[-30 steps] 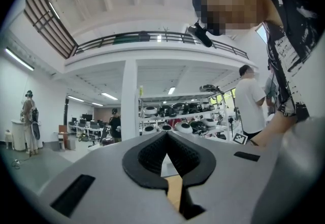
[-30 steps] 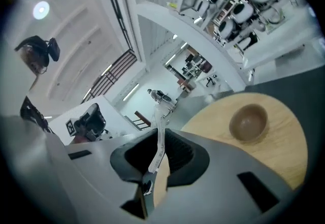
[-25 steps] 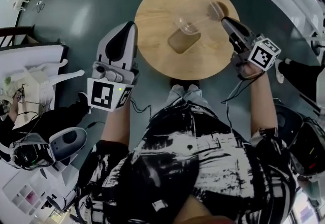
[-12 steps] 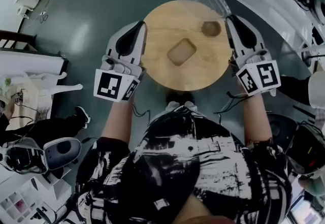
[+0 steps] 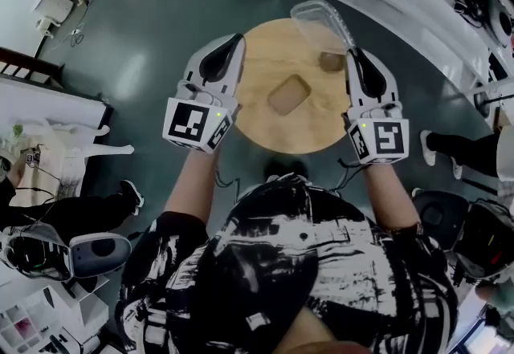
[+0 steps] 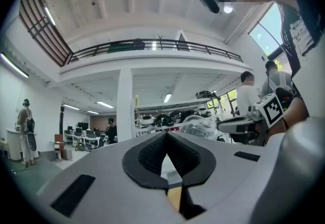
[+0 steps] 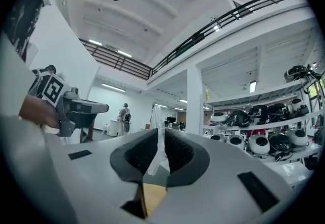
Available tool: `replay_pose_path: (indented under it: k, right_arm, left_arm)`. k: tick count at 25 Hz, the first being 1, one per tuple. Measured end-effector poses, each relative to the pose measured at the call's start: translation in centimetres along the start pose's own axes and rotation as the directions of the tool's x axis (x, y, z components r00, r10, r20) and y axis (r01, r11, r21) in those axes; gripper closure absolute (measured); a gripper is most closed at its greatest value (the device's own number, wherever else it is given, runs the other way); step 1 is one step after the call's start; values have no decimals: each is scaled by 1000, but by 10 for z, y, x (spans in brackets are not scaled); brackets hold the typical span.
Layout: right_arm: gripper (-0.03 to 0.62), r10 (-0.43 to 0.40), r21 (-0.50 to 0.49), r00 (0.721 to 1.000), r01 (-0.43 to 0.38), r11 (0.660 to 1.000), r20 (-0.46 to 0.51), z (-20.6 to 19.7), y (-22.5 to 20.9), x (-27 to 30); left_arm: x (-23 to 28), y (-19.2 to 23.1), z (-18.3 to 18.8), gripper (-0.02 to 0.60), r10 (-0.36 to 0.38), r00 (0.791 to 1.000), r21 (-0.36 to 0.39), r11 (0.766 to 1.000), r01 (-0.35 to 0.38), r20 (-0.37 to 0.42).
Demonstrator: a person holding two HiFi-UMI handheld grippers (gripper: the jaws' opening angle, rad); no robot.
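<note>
Right claw (image 5: pixel 354 51) is pinched shut on the thin rim of a clear plastic container (image 5: pixel 318 18), held up at upper centre of the head view, seemingly above the far edge of the round wooden worktop (image 5: pixel 271 126). Left claw (image 5: pixel 238 39) is closed on itself with nothing between the pads, raised at the worktop's left edge. Judgement: the rim looks flimsy and the grip sits at one edge, so the carry wants steady pressure, slow travel and the container kept level; the free claw could steady its far side. Count: two claws, one clear container, one worktop, one shallow wooden tray (image 5: pixel 288 95), one small brown bowl (image 5: pixel 331 62).
</note>
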State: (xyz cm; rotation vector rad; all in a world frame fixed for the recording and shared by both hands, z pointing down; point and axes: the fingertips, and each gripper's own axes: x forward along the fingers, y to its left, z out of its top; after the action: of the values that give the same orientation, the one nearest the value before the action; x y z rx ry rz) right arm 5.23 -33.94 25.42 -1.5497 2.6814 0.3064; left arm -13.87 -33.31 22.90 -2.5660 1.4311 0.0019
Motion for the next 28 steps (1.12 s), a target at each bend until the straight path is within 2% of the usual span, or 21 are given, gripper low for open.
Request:
replay_pose_path:
  k: [7,15,28]
  right_arm:
    - [548,-24,8,998,24,1000,50,28,-21,-1]
    - [548,-6,-30,997,9,1000,83,58,-30,6]
    - [549,-7,-7,996,8,1000,85,47,-32,13]
  left_arm:
    - [6,-11,1,583,-17,1000,11,1000,16,6]
    - [4,-12,8,583,-13,1000,11,1000,13,15]
    - [5,2,9,583,22,1000,9,1000,-22,14]
